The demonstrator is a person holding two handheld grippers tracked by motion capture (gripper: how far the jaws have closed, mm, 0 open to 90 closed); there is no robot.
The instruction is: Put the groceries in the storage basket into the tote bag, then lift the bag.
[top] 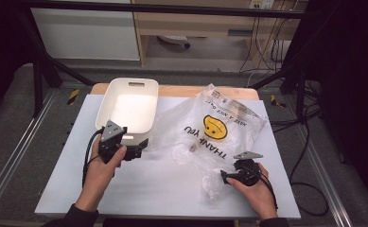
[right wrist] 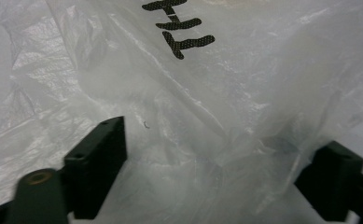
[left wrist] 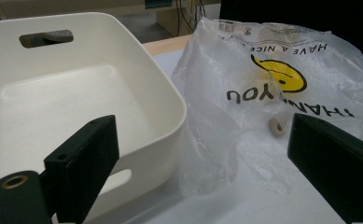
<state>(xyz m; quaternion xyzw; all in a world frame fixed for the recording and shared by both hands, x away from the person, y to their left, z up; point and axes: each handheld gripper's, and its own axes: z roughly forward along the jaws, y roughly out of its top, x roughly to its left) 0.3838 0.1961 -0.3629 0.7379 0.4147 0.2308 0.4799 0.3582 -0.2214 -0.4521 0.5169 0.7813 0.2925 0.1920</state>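
A clear plastic bag with a yellow smiley and "THANK YOU" print lies crumpled on the right half of the white table top. Through its film shows a small beige ring. To the left of the bag stands an empty white tub. My left gripper hovers open at the tub's near right corner, facing the bag. My right gripper is at the bag's near edge, its jaws apart with loose film between them; the pads do not press on it.
The white table top stretches bare in front of the tub and between my hands. Black frame bars cross behind and to both sides. Cables trail on the floor at the right.
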